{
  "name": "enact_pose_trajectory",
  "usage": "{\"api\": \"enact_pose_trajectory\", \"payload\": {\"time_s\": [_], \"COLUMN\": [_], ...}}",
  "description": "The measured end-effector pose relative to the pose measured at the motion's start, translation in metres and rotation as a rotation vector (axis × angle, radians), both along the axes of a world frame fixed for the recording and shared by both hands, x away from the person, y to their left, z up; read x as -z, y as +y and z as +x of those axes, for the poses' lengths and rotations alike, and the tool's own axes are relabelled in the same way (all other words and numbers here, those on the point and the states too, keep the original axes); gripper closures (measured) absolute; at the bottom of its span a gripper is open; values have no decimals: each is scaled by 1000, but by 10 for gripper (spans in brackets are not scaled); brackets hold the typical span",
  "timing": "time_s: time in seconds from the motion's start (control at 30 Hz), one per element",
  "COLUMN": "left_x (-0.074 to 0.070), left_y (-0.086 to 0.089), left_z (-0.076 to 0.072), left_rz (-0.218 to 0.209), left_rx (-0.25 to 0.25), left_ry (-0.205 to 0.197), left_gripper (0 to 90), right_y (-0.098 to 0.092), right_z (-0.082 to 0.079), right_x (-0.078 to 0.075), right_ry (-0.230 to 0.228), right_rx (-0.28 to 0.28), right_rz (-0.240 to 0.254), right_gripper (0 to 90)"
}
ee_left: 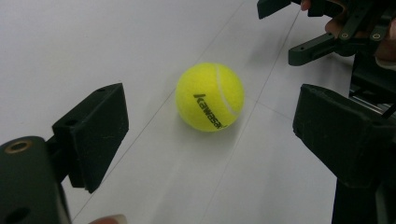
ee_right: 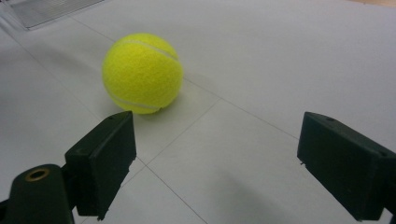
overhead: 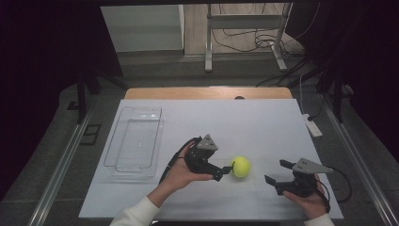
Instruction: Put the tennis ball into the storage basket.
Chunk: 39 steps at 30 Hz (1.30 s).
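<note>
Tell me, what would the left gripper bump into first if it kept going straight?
Most likely the ball. It lies just ahead of the open left gripper, centred in the gap, with bare table between them.

Table [overhead: 263, 127]: we record a white top, ruled by thin seam lines into panels, with a strip of wooden edge showing along its far side at twelve o'clock.

Lying directly on it, we count two items. Tennis ball [overhead: 241, 166]: yellow-green, black lettering on its felt, resting just below the table's centre towards five o'clock. Clear plastic tray [overhead: 134, 141]: rectangular, transparent, long side running from twelve to six, set near the left edge at nine o'clock from the ball and well apart from it.
</note>
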State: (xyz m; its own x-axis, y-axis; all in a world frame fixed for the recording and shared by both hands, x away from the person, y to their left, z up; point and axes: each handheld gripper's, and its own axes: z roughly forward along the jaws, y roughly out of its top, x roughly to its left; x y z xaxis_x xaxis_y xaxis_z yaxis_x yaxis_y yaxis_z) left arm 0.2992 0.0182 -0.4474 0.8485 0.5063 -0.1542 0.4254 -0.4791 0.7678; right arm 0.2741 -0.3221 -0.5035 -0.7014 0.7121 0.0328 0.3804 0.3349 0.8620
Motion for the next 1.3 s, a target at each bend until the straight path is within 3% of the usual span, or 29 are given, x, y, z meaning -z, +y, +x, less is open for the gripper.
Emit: {"api": "enact_pose_trajectory", "payload": {"time_s": [0.53, 1.3], "left_x": [1, 16], "left_y": [-18, -44], "left_z": [6, 18], "left_rz": [2, 48], "left_rx": [35, 74], "left_ry": [11, 51], "left_gripper": [115, 107], "right_y": [0, -2], "right_z": [0, -1], "right_x": [0, -1], "right_ry": [1, -3], "right_rx": [0, 2], "right_rz": [1, 9], "right_gripper": [123, 123]}}
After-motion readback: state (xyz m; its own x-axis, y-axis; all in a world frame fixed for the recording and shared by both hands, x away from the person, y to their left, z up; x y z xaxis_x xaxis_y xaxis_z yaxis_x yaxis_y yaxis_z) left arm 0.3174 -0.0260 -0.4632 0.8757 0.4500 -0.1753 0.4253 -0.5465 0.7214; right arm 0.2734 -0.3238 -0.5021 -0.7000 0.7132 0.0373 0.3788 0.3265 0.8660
